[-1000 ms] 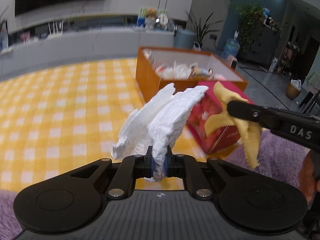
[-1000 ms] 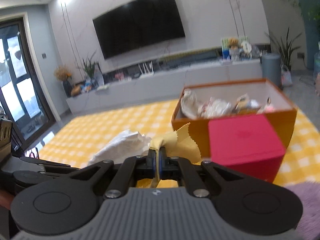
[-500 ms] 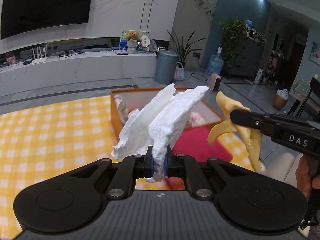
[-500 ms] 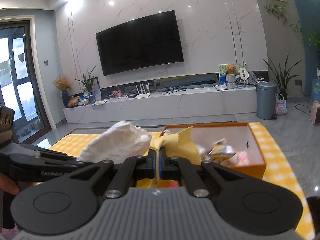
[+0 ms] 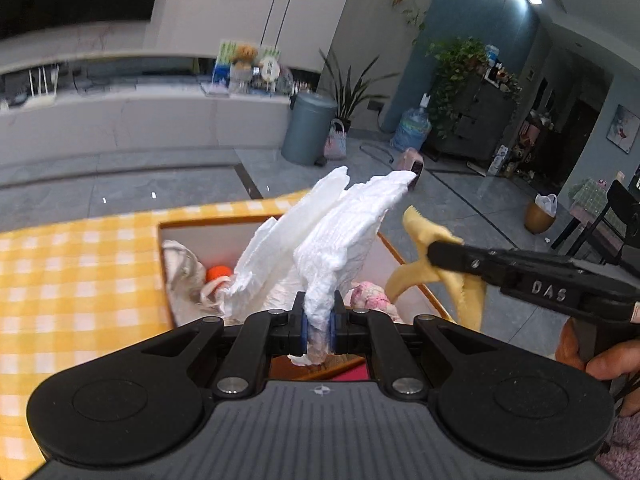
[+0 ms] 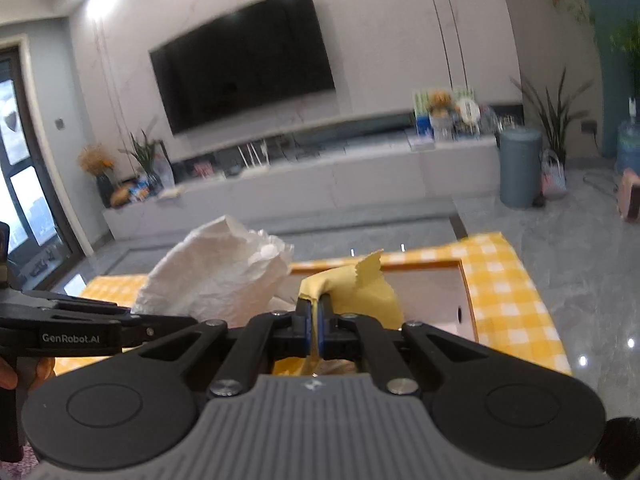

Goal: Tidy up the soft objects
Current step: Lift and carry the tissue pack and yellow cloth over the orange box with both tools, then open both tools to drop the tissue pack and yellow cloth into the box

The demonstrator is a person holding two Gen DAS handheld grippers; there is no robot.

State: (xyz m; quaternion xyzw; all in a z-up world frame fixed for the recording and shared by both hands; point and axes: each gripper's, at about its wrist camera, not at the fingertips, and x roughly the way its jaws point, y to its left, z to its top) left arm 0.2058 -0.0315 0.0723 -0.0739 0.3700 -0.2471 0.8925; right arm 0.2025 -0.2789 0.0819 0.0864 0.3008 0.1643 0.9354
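Above the orange box (image 5: 394, 254), at the far edge of the yellow-checked cloth (image 5: 76, 276): two handheld claws, side by side, each carrying one soft item.

Left claw (image 5: 318, 326): clenched on a crumpled white tissue (image 5: 332, 248), which stands up from between the pads and fans out over the box's open top. In the right wrist view the same tissue (image 6: 216, 276) shows as a puffy wad to the left of the yellow cloth.

Right claw (image 6: 315, 330): pressed fully together on a thin yellow cleaning cloth (image 6: 356, 294) with a pinked, zigzag edge; the cloth folds over the fingertips. In the left wrist view the cloth (image 5: 436, 268) droops from the claw tip over the box's right wall.

Orange box, contents: a pale drawstring bag (image 5: 182, 276) against the left wall, a small orange ball (image 5: 218, 272) beside it, a pink-and-white soft item (image 5: 372, 298) near the right wall. The rest is hidden behind the tissue.

Hands: fingers of the right hand (image 5: 600, 356) on the grip at the right edge of the left wrist view.

Background: grey tiled floor (image 6: 580, 248), a wall television (image 6: 240, 60), a long low cabinet (image 6: 304, 184), a grey bin (image 5: 308, 128), potted plants.
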